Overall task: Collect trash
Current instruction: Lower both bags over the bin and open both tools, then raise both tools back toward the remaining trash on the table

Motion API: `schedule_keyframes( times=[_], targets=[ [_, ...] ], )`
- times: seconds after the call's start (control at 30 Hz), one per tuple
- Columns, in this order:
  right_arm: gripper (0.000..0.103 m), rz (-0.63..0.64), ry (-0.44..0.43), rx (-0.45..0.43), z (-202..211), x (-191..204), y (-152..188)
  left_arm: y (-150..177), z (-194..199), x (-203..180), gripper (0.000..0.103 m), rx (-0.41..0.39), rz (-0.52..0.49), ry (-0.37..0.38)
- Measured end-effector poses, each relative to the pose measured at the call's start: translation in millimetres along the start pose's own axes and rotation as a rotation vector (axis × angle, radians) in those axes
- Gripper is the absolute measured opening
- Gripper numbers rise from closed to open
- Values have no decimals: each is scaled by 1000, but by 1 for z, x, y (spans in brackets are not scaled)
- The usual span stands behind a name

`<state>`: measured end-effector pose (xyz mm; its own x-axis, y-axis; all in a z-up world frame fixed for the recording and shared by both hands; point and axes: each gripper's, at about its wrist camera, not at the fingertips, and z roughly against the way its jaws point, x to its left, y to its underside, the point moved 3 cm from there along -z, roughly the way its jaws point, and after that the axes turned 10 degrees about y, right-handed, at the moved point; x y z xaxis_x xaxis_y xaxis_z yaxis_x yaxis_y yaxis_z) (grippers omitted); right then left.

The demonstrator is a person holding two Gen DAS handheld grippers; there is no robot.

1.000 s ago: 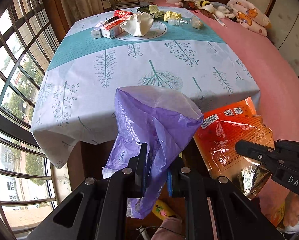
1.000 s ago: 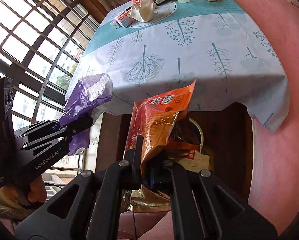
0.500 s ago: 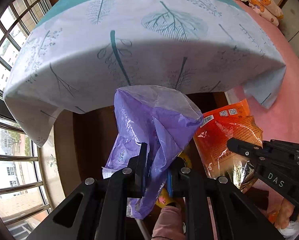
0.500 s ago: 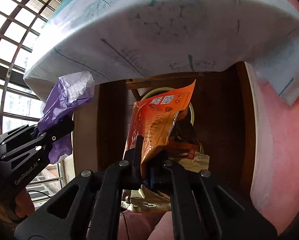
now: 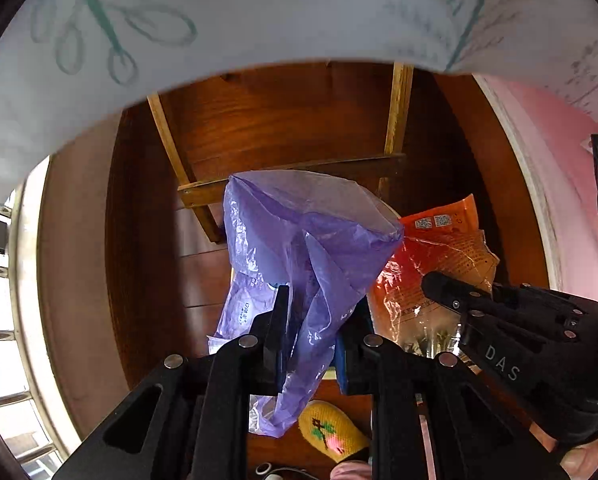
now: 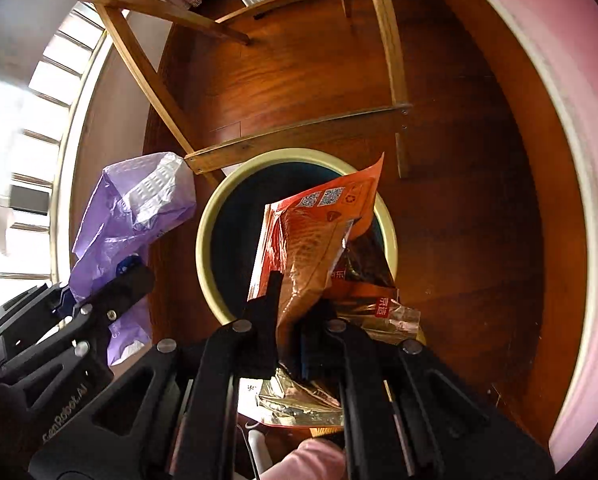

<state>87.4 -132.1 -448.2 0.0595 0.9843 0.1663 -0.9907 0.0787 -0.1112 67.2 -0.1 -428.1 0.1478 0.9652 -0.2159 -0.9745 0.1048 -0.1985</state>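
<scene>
Orange wrapper (image 6: 311, 248) pinched in right tool (image 6: 289, 320) above bin (image 6: 207, 236).

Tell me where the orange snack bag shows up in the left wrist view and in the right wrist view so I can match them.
Left wrist: the orange snack bag sits right of centre, behind the purple plastic bag, pinched by the right gripper.
Right wrist: the bag is at centre, over the round bin.
Shared landmark: the purple bag, centre in the left view, left in the right.
</scene>
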Motion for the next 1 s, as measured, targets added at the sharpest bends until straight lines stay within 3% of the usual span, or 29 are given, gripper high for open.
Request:
schedule_keyframes(
  times=[0.1,0.17,0.23,0.43,0.6,1.0],
  targets=[
    [29,-15,-12,19,-28,-3,0,0,-18,10,42,-17,-2,5],
    [35,-20,-10,20,-38,-4,1,2,-25,19,64,-27,10,-21],
    [36,-23,-11,21,-43,-3,5,5,-31,23,80,-20,35,-28],
    [36,-15,-15,18,-39,-10,14,16,-27,41,82,-6,84,-69],
    [36,2,-8,-2,-3,-8,19,20,-2,44,82,-10,107,-72],
    [36,-10,-36,-82,159,-2,26,1,172,1,82,-103,33,-84]
  ],
)
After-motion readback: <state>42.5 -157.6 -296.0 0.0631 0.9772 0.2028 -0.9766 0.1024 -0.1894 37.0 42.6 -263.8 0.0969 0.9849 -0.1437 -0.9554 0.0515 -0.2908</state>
